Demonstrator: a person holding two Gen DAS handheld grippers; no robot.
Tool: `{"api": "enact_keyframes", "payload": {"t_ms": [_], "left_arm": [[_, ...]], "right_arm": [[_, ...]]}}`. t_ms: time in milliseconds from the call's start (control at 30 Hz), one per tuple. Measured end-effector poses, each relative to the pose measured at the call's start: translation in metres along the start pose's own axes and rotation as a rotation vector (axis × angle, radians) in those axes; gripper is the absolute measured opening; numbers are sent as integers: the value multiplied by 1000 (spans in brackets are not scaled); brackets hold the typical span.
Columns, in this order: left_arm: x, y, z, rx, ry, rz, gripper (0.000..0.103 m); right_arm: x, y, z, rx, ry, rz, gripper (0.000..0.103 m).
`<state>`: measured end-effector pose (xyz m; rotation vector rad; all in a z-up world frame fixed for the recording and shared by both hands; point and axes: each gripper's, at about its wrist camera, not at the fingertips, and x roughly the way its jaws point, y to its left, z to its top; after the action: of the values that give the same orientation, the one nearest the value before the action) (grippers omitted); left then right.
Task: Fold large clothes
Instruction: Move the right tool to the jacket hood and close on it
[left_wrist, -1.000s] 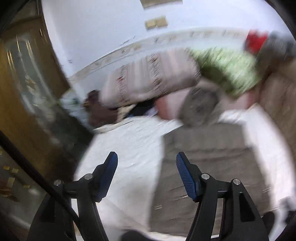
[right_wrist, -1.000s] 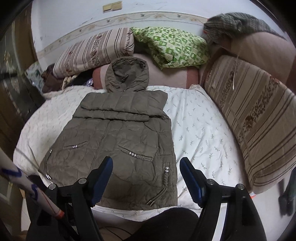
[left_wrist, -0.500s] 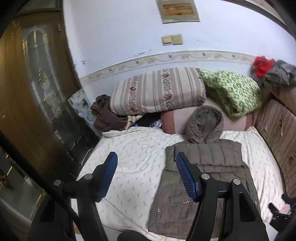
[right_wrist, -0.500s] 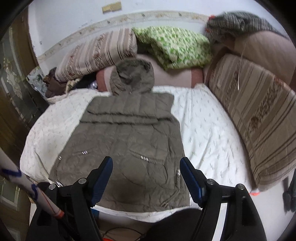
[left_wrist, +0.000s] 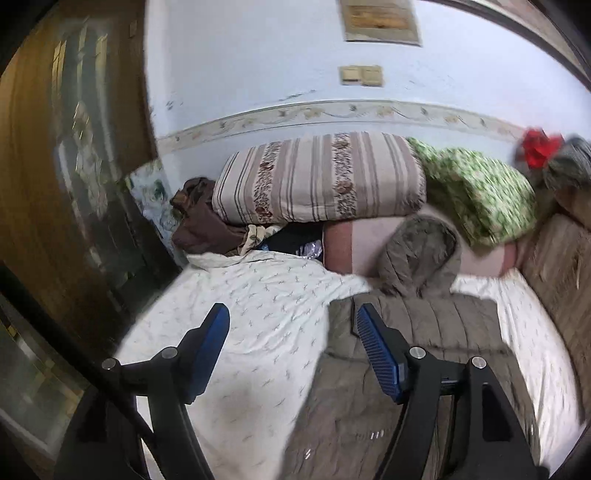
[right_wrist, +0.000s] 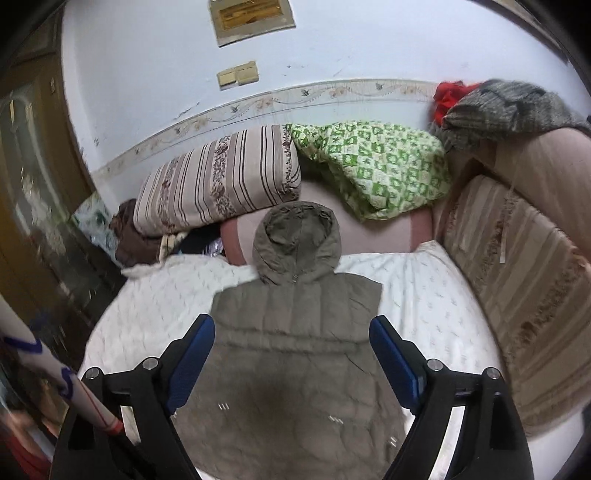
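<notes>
An olive-brown hooded puffer jacket (right_wrist: 295, 350) lies flat on the white patterned bed sheet (right_wrist: 424, 302), sleeves folded in, hood (right_wrist: 297, 240) toward the pillows. It also shows in the left wrist view (left_wrist: 424, 369). My right gripper (right_wrist: 291, 328) is open and empty above the jacket's middle. My left gripper (left_wrist: 291, 317) is open and empty above the jacket's left edge and the sheet (left_wrist: 240, 314).
A striped pillow (right_wrist: 221, 181), a green patterned quilt (right_wrist: 380, 166) and a pink bolster (right_wrist: 369, 232) line the head of the bed. A striped cushion (right_wrist: 517, 288) stands on the right. A wooden door (left_wrist: 55, 166) is at left. A brown cloth heap (left_wrist: 199, 221) sits beside the pillow.
Both grippers have moved forward along the bed and tilted up, so the wall and pillows fill more of each view. Both stay open and empty. The jacket has not moved.
</notes>
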<state>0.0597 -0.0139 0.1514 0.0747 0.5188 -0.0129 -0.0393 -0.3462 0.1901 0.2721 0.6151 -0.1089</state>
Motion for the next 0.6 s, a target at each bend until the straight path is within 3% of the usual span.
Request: {"api": "enact_keyframes", "payload": {"t_ms": [133, 233, 433, 600], "left_arm": [[67, 17, -39, -180, 87, -66, 72], [116, 16, -69, -251, 160, -94, 72], [202, -4, -115, -228, 209, -59, 72], [240, 3, -135, -210, 176, -26, 72]], "right_arm": [[74, 0, 21, 58, 55, 21, 90], [129, -1, 19, 103, 103, 43, 90], [258, 14, 12, 101, 205, -16, 90], [347, 30, 41, 101, 185, -85, 90]]}}
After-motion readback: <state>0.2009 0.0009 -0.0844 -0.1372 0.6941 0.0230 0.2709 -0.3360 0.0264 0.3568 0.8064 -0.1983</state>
